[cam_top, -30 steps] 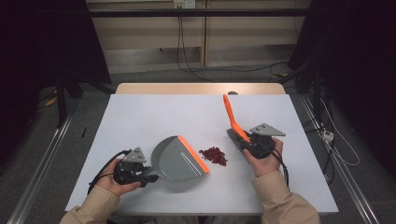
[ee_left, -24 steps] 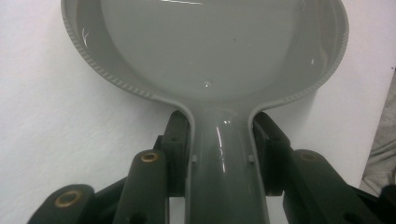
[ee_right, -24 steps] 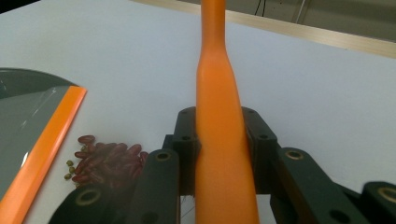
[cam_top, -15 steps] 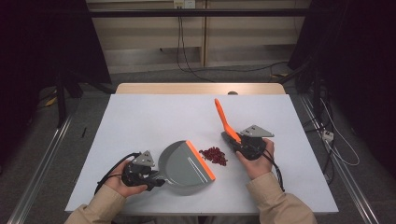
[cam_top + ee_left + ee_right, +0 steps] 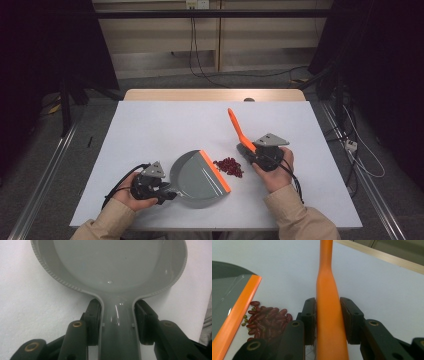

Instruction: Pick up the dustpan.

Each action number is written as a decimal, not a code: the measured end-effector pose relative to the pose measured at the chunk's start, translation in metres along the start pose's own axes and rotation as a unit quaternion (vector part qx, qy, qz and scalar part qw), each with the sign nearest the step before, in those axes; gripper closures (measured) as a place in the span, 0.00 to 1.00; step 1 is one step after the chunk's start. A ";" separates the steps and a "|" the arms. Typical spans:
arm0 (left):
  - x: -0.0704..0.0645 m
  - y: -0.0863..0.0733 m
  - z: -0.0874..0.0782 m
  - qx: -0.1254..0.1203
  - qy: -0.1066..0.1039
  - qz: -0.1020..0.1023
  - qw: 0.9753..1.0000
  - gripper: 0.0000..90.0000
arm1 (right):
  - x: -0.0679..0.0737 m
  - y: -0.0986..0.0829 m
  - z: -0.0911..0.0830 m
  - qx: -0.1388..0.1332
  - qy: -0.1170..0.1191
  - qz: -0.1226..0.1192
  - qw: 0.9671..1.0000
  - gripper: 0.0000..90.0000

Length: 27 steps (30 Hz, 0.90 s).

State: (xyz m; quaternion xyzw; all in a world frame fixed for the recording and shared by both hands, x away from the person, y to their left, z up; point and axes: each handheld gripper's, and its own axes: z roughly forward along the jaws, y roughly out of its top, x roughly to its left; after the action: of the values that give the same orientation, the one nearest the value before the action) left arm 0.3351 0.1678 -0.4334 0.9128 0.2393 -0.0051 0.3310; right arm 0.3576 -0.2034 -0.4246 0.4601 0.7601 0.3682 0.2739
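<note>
A white table [image 5: 150, 130] stands on grey floor [image 5: 40, 165] before pale panelling [image 5: 165, 42], perhaps a cabinet, cables [image 5: 200, 60] trailing.

High view overhead, gripper views close, sharing dustpan [image 5: 197, 176]

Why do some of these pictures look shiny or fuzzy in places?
Left gripper view: lamp glints on the glossy grey dustpan, and the near black pads look soft. Right gripper view: the orange handle is blurred up close, while the red beans are sharper. High view: evenly lit white table, dark surroundings.
</note>
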 end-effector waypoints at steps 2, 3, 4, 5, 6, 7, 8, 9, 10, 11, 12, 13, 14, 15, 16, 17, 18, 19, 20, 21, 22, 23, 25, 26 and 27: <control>0.000 0.000 0.000 -0.001 -0.001 0.000 1.000 0.67 | 0.000 0.003 -0.001 0.011 0.001 -0.006 1.000 0.74; 0.000 0.000 0.000 0.000 -0.002 -0.001 1.000 0.67 | 0.000 0.003 0.000 0.022 0.002 -0.004 1.000 0.74; 0.000 0.000 0.000 0.001 -0.002 -0.001 1.000 0.67 | -0.001 0.004 0.001 0.036 0.004 -0.007 0.999 0.75; 0.001 0.000 0.000 0.001 -0.002 -0.001 1.000 0.66 | -0.001 0.004 0.003 0.046 0.006 -0.009 0.999 0.75; 0.001 0.000 0.000 0.001 -0.003 -0.001 1.000 0.66 | -0.002 0.005 0.004 0.056 0.008 -0.006 0.998 0.75; 0.000 0.000 0.000 0.000 -0.003 -0.002 1.000 0.66 | -0.002 0.006 0.005 0.062 0.010 -0.007 0.998 0.75; 0.001 0.000 0.000 -0.001 -0.001 -0.003 1.000 0.65 | -0.003 0.008 0.006 0.061 0.010 -0.007 0.998 0.76; 0.001 0.000 -0.001 -0.001 -0.003 -0.003 1.000 0.65 | -0.003 0.009 0.006 0.066 0.008 -0.007 0.998 0.76; 0.001 0.000 -0.001 0.000 -0.003 -0.001 1.000 0.65 | -0.004 0.010 0.007 0.071 0.006 -0.008 0.997 0.77; 0.001 0.000 -0.002 0.001 -0.003 0.000 1.000 0.64 | -0.004 0.012 0.008 0.074 0.006 -0.011 0.997 0.78; 0.001 0.000 -0.002 0.003 -0.001 0.001 1.000 0.62 | -0.004 0.012 0.008 0.076 0.009 -0.015 0.997 0.78; 0.001 -0.001 -0.002 -0.002 0.000 -0.004 1.000 0.61 | -0.004 0.012 0.008 0.076 0.014 -0.012 0.997 0.79; 0.001 0.000 -0.003 0.000 0.001 0.002 1.000 0.60 | -0.002 0.012 0.008 0.075 0.013 -0.008 0.997 0.79; 0.000 -0.001 -0.003 -0.002 0.003 0.000 1.000 0.60 | -0.001 0.011 0.007 0.074 0.008 -0.010 0.997 0.79; 0.000 0.000 -0.004 0.000 0.004 0.005 1.000 0.60 | 0.001 0.010 0.007 0.069 0.010 -0.008 0.998 0.79; -0.001 0.000 -0.005 0.001 0.005 0.006 1.000 0.60 | 0.004 0.009 0.007 0.065 0.011 -0.006 0.998 0.79; -0.001 0.000 -0.005 -0.002 0.006 0.005 1.000 0.60 | 0.007 0.009 0.006 0.063 0.005 -0.011 0.998 0.79; -0.001 -0.001 -0.006 0.000 0.007 0.007 1.000 0.60 | 0.011 0.008 0.006 0.061 0.005 -0.010 0.998 0.79; -0.002 -0.001 -0.006 0.001 0.007 0.008 1.000 0.60 | 0.013 0.008 0.006 0.061 0.004 -0.010 0.998 0.79; -0.003 -0.001 -0.006 0.001 0.006 0.006 1.000 0.61 | 0.015 0.008 0.006 0.061 -0.003 -0.012 0.998 0.79; -0.003 -0.001 -0.006 0.006 0.009 0.011 1.000 0.63 | 0.016 0.008 0.006 0.060 -0.003 -0.011 0.998 0.79; -0.004 0.000 -0.005 0.007 0.016 0.011 1.000 0.66 | 0.017 0.007 0.006 0.059 -0.003 -0.009 0.998 0.79; -0.006 0.001 -0.005 0.008 0.016 0.009 1.000 0.69 | 0.019 0.007 0.006 0.057 -0.008 -0.006 0.998 0.79; -0.007 0.002 -0.005 0.014 0.017 0.016 1.000 0.69 | 0.020 0.006 0.005 0.054 -0.008 -0.008 0.998 0.79; -0.007 0.002 -0.005 0.022 0.016 0.023 0.999 0.69 | 0.022 0.005 0.005 0.053 -0.011 -0.007 0.999 0.79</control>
State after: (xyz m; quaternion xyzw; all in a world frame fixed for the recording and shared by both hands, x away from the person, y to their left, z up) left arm 0.3290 0.1664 -0.4265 0.9251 0.2230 0.0119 0.3070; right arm 0.3548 -0.1805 -0.4247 0.4721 0.7789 0.3206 0.2601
